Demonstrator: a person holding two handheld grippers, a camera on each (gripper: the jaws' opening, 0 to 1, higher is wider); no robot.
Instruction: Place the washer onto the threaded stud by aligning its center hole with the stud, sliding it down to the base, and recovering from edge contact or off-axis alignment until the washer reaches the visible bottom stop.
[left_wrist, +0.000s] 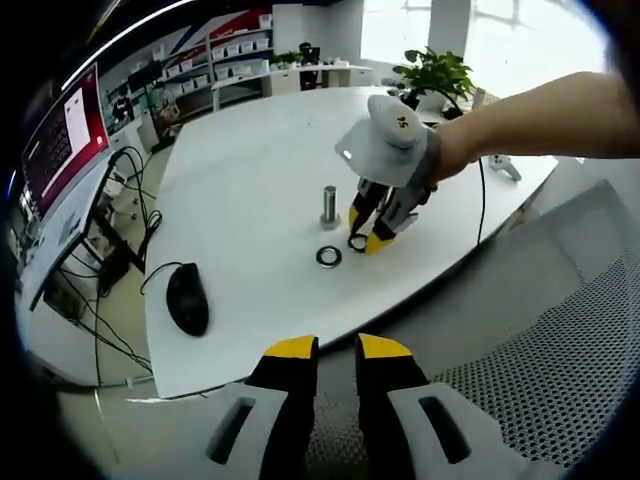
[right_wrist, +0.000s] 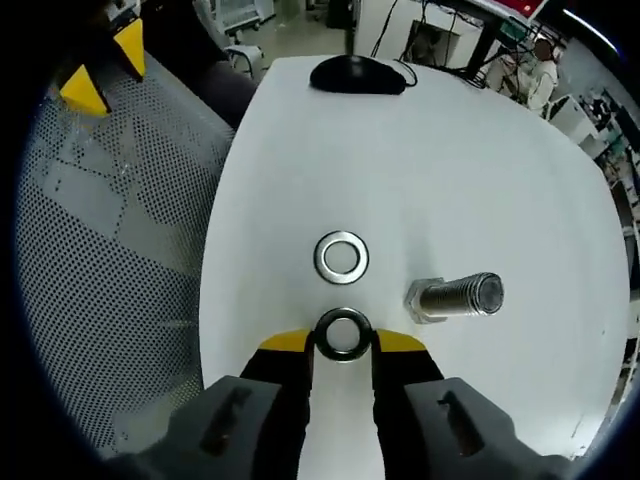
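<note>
A threaded steel stud (left_wrist: 329, 206) stands upright on its hex base on the white table (left_wrist: 250, 160). In the right gripper view the stud (right_wrist: 455, 297) lies just right of my jaws. My right gripper (right_wrist: 343, 342) is shut on a dark washer (right_wrist: 343, 317), held flat between the yellow fingertips (right_wrist: 285, 342). Seen from the left gripper view, my right gripper (left_wrist: 358, 240) holds that washer (left_wrist: 350, 243) low over the table, right of the stud. A second washer (right_wrist: 320, 257) lies flat on the table ahead; it is seen again (left_wrist: 319, 257) below the stud. My left gripper (left_wrist: 337, 348) hangs off the table, slightly open, holding nothing.
A black mouse (left_wrist: 187, 298) with its cable rests near the table's edge, visible as well (right_wrist: 357, 73). A grey mesh chair (right_wrist: 110, 250) stands beside the table under my left gripper. A potted plant (left_wrist: 432, 75) sits at the far side. Monitors and cables fill the left.
</note>
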